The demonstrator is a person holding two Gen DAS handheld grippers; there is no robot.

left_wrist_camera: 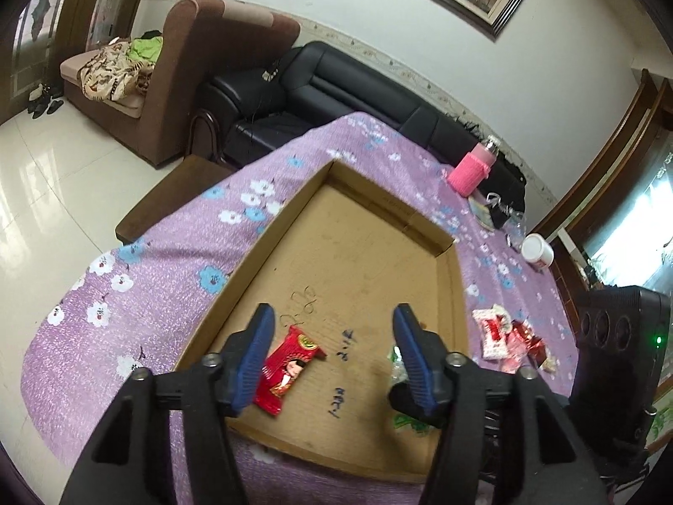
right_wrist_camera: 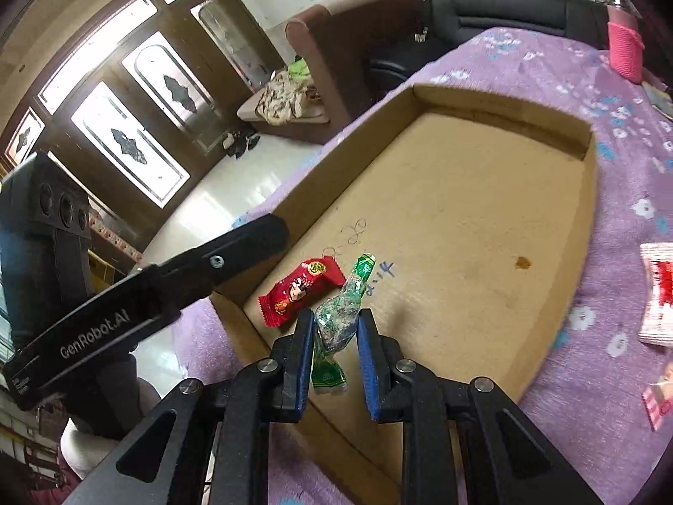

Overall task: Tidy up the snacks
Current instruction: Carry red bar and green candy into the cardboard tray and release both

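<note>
A shallow cardboard tray (left_wrist_camera: 252, 261) (right_wrist_camera: 591, 193) lies on the purple flowered cloth. A red snack packet (left_wrist_camera: 290, 368) (right_wrist_camera: 300, 290) rests flat on the tray floor near its front corner. My left gripper (left_wrist_camera: 333, 313) hovers open just above the tray, and the red packet lies under its left finger without touching the pads. One of its black fingers (right_wrist_camera: 235, 252) shows in the right wrist view. My right gripper (right_wrist_camera: 336, 317) is shut on a green and clear twisted candy (right_wrist_camera: 338, 322) (left_wrist_camera: 395, 364), held upright over the tray's front edge, beside the red packet.
Red and white snack packets (left_wrist_camera: 502, 336) (right_wrist_camera: 656, 294) lie on the cloth right of the tray. A pink-sleeved bottle (left_wrist_camera: 469, 168) and a white jar (left_wrist_camera: 536, 248) stand at the far right. A black sofa (left_wrist_camera: 336, 84) and a brown sofa (left_wrist_camera: 202, 63) lie beyond the table.
</note>
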